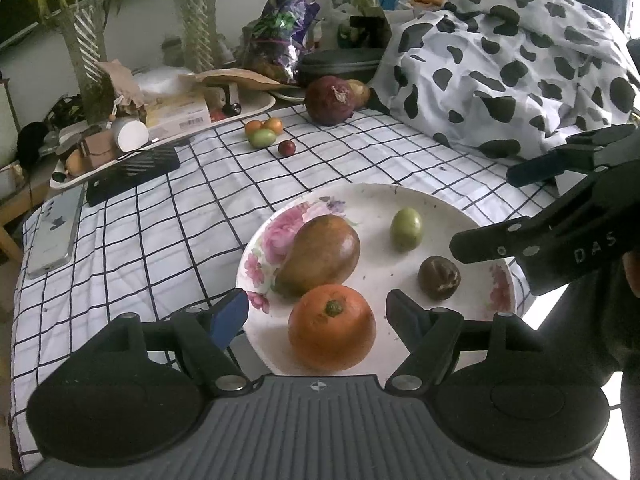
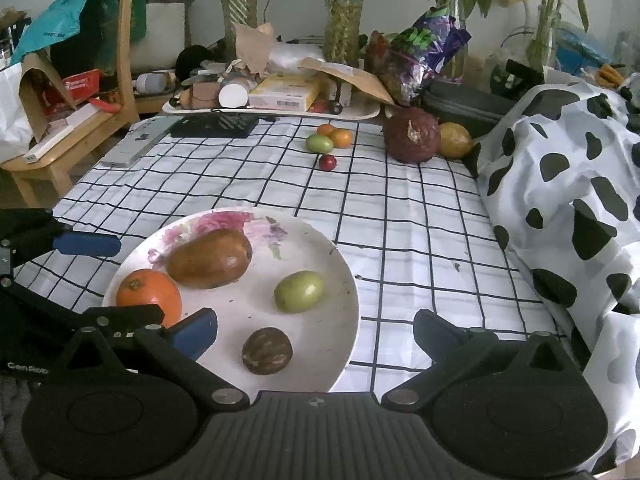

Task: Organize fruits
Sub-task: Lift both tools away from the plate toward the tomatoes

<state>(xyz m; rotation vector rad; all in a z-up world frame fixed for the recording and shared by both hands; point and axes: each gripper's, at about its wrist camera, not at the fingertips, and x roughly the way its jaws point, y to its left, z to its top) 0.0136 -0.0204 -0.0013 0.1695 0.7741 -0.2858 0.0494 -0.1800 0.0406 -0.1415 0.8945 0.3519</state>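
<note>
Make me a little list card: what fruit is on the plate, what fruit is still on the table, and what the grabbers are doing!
plate: mango, orange, green fruit, dark brown fruit
table: four small fruits, big dark red fruit, yellow fruit
left hand-held gripper: open, empty, around the orange
right hand-held gripper: open, empty, at the plate's near edge

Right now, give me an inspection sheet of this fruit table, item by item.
Surface: checked tablecloth over the table.
Job's things: floral plate holds a mango, an orange, a green fruit and a dark wrinkled fruit; four small fruits and a pomegranate lie loose farther back.
Clutter: crowded tray, phone, cow-print cloth.
Grippers: left tool open around the orange; right tool open, empty.
Cables: nothing seen.
Surroundings: potted plants, wooden chair.
</note>
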